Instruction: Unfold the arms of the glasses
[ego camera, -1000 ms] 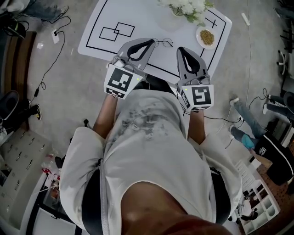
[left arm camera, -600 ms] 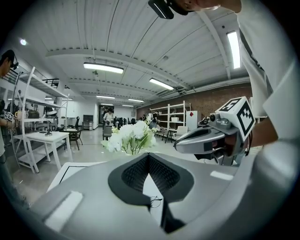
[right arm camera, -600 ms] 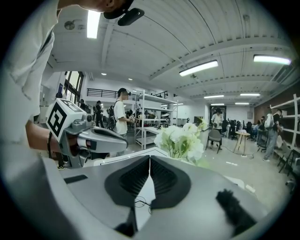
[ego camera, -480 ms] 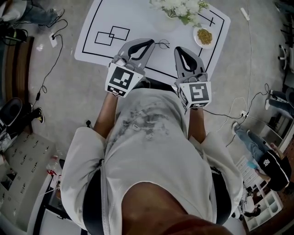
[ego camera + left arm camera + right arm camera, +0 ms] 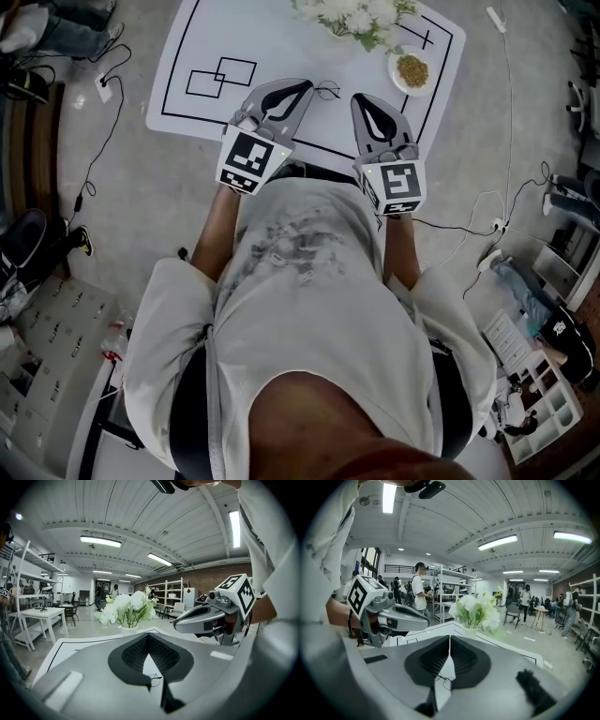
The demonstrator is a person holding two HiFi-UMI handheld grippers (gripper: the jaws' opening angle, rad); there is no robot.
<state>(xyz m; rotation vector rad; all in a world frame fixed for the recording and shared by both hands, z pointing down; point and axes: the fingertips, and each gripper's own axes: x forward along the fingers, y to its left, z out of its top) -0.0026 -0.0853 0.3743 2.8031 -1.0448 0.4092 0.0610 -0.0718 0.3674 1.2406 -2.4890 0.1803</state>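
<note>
Both grippers have edged lower and closer to the white table since the earlier frame, and the glasses sit nearer the gap between their tips. Head view: the left gripper and right gripper hover over the table's near edge, neither touching the glasses, which lie flat on the tabletop between them. A flower vase and a small dish stand just beyond. Left gripper view: the left gripper has its jaws pressed together on nothing. The glasses show through the jaw opening as a thin wire frame, too small to tell how the arms lie. The right gripper is close alongside. Right gripper view: the right gripper is likewise closed and empty, with the glasses ahead and below. Risk assessment: descending with the jaws still closed would likely shove the light frame across the smooth top — possibly toward the vase. The arms are thin, so a pinch may slip or bend a hinge. As both grippers converge on one small object, they could knock together.
</note>
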